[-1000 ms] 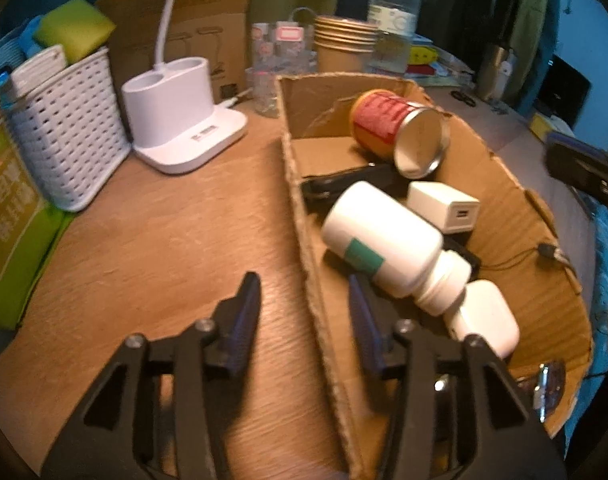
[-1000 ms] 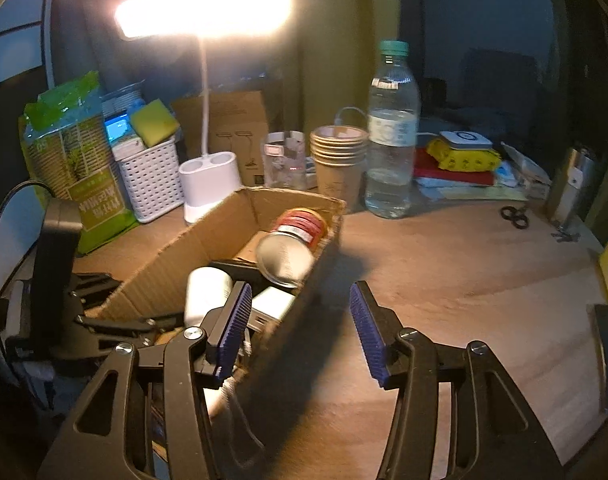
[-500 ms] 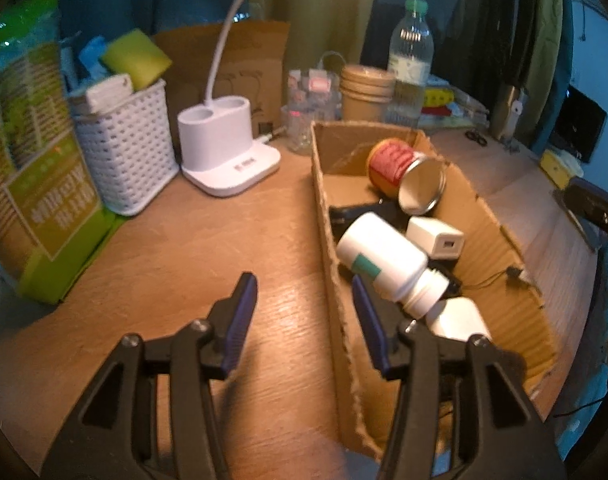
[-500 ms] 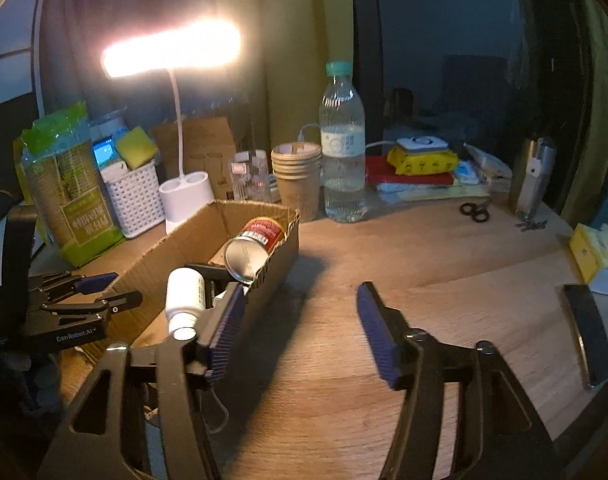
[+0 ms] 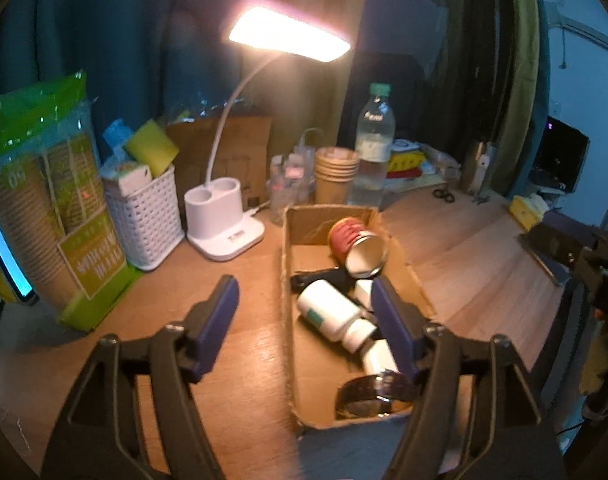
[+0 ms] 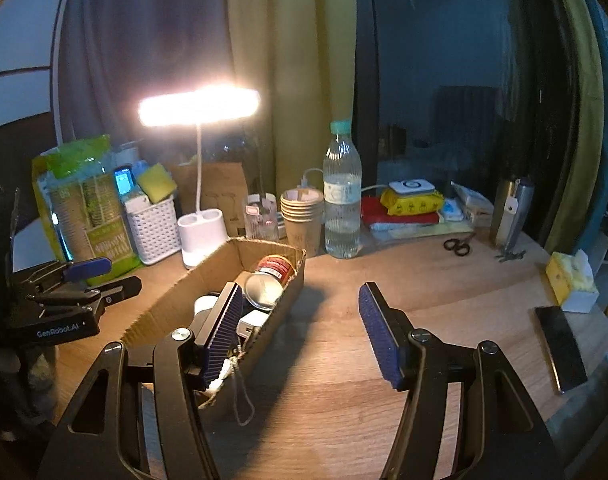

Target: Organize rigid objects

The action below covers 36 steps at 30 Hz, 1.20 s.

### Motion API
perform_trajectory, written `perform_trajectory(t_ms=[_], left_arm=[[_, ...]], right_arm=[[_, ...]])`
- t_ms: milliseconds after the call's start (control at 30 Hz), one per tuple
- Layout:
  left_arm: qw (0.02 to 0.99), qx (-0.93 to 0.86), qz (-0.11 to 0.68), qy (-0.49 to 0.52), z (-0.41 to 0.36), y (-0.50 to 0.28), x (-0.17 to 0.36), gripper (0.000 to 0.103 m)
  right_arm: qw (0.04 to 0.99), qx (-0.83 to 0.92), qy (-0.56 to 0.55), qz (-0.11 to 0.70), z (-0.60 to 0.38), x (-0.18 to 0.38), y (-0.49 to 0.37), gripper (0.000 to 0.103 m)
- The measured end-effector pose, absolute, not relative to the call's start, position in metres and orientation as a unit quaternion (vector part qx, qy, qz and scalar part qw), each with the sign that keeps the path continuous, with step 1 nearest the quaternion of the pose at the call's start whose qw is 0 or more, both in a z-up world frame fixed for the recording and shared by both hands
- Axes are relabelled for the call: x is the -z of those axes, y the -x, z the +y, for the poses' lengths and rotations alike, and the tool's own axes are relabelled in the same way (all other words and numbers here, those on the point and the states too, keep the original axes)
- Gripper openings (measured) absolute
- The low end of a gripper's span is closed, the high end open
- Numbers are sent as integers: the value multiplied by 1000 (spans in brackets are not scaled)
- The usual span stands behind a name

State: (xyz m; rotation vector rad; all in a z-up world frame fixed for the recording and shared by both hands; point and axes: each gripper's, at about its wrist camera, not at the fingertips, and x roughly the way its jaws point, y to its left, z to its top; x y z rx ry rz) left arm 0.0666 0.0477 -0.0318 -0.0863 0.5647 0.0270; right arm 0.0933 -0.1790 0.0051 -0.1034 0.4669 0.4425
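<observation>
Wooden table [image 6: 444,320], lit by a desk lamp [image 5: 290,34] at the far side, carries an open cardboard box [image 5: 288,320] near its middle. The box holds the task's rigid objects: a red can [image 5: 354,240] lying on its side at the far end, a white pill bottle [image 5: 330,314] lying across the middle, a white charger block [image 6: 250,326] beside it, and a metal ring-shaped item [image 5: 374,394] at the near end, its kind unclear. Left tongs [image 5: 304,316] stand apart and empty, having just been opening, one finger over bare table, the other over the box interior. Right tongs [image 6: 300,332] also stand apart and empty after opening, their left finger over the box's right wall. Both hover clear of the contents. Risks, as judged: the light box may slide or tip if a finger catches its wall; the can and bottle, lying on their sides, may roll when nudged; the loose cord [image 6: 240,396] hanging over the near edge could snag a finger and drag items out
</observation>
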Motion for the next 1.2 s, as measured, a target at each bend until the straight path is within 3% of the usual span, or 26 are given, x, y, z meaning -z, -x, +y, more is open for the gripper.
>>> perform_trajectory(t_ms=[267, 433, 833, 933, 1200], left_arm=[[969, -4, 246, 31, 35, -42, 2, 72], [973, 2, 229, 32, 33, -28, -14, 85], [975, 4, 214, 59, 46, -4, -44, 86], [977, 4, 207, 55, 45, 3, -50, 86], [984, -7, 172, 47, 39, 23, -70, 87]], right_arm=[[954, -215, 54, 204, -179, -30, -70, 64], [958, -211, 57, 186, -179, -47, -55, 64], [963, -217, 76, 141, -170, -81, -21, 65], [964, -218, 81, 128, -169, -89, -12, 72], [973, -194, 86, 89, -171, -106, 12, 77]])
